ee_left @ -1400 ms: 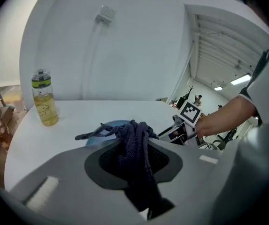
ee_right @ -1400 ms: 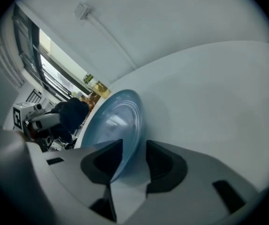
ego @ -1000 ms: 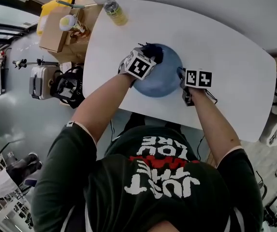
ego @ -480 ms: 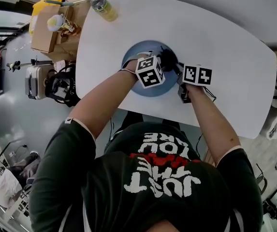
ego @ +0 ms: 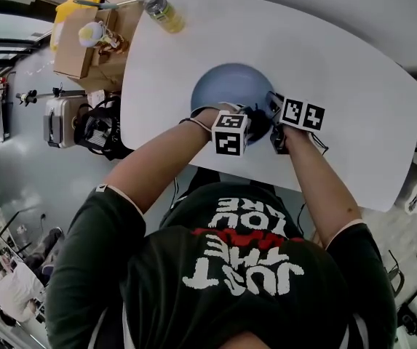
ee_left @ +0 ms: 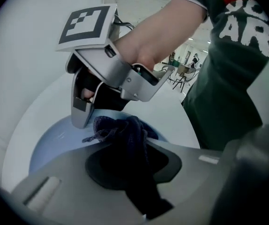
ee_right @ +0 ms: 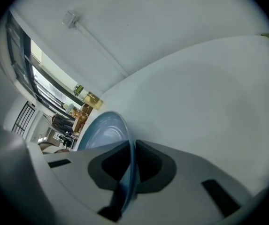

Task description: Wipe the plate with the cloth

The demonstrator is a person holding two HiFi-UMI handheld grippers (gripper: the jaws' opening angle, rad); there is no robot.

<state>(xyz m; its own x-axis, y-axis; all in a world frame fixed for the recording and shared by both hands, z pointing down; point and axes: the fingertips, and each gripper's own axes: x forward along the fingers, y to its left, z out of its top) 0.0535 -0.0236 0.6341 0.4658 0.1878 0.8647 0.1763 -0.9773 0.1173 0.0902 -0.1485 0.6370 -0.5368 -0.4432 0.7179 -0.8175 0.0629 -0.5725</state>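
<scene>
Two hand-held grippers are shown at one blue plate [ego: 226, 93] on a white table [ego: 354, 86]. In the head view the right gripper [ee_right: 132, 163] is clamped on the plate's rim at about 3 o'clock, its jaws nearly together with only the thin edge pinched between them. The left gripper [ee_left: 133, 158] is closed on a dark cloth [ee_left: 122, 130] — bunched and pressed onto the plate near 4 o'clock, just beside the right jaws. The bare plate surface lies from the cloth toward 10 or 11 o'clock — the next stroke is judged to be carried that way, away from the holding gripper.
</scene>
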